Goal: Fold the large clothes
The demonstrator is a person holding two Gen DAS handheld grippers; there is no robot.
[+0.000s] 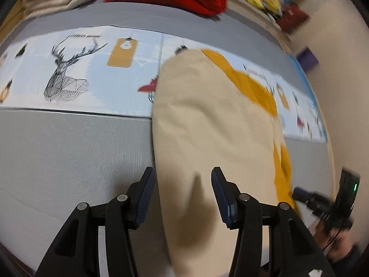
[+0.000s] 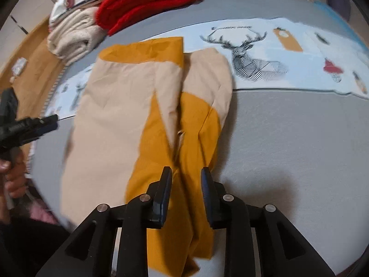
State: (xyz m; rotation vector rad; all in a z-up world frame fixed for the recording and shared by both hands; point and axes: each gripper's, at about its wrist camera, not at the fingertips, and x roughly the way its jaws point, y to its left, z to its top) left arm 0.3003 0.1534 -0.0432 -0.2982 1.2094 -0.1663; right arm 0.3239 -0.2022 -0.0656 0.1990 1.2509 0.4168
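Note:
A beige and mustard-yellow garment (image 2: 129,115) lies partly folded on the grey bed (image 2: 288,150); it also shows in the left wrist view (image 1: 207,120). My left gripper (image 1: 184,177) is open, its jaws on either side of the beige near edge, just above it. My right gripper (image 2: 186,177) is open over the mustard part at the garment's near right end, holding nothing. The right gripper also shows at the right of the left wrist view (image 1: 299,192); the left gripper shows at the left of the right wrist view (image 2: 52,121).
A pale blue printed strip with a deer drawing (image 2: 249,55) runs across the bed. A folded red knit (image 2: 147,0) and cream clothes (image 2: 73,37) are stacked at the far edge. Wooden floor (image 2: 34,64) lies beyond the bed's left side.

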